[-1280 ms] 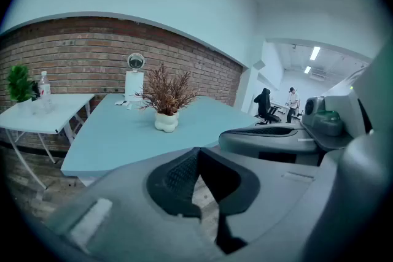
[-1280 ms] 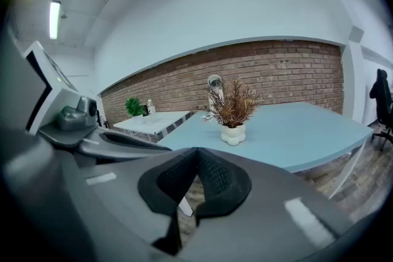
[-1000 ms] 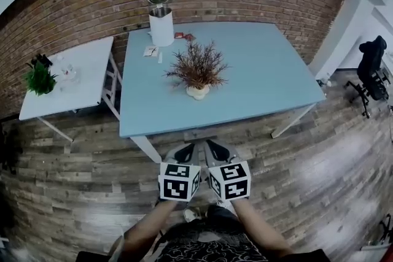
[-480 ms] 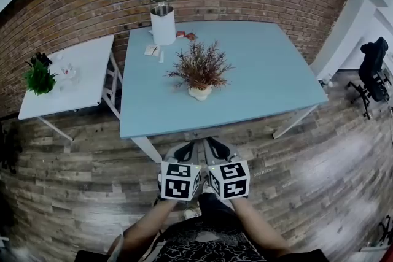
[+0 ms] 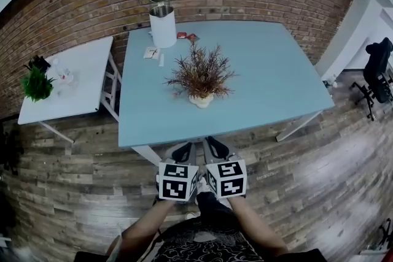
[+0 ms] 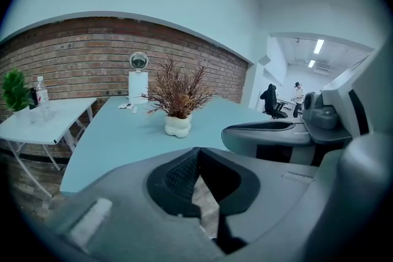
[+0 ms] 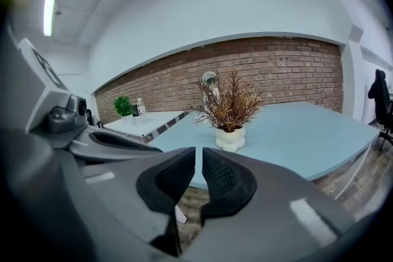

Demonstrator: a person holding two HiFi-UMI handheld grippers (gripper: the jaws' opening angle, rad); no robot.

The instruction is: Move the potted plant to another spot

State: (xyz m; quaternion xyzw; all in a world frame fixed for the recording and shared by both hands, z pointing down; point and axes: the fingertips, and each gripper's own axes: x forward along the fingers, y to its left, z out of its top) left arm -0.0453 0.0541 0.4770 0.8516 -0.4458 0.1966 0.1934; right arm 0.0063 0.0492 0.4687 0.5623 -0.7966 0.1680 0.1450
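Observation:
The potted plant (image 5: 201,78), dry brown twigs in a lumpy white pot, stands near the middle of the blue table (image 5: 270,70). In the left gripper view the plant (image 6: 177,98) is straight ahead, and in the right gripper view the plant (image 7: 230,107) is too. My left gripper (image 5: 183,152) and right gripper (image 5: 215,148) are side by side just short of the table's near edge, well apart from the pot. The left gripper (image 6: 196,153) has its pads meeting at the tips. Only a thin slit shows between the pads of the right gripper (image 7: 198,153). Neither holds anything.
A white cylinder with a metal top (image 5: 161,20) and small papers (image 5: 151,52) sit at the table's far left. A white side table (image 5: 80,80) on the left carries a green plant (image 5: 35,84) and a bottle (image 5: 62,75). A brick wall runs behind; an office chair (image 5: 376,67) is far right.
Both grippers have moved together toward the blue table, whose near edge now lies closer to them. They stay side by side and shut. The plant has not moved.

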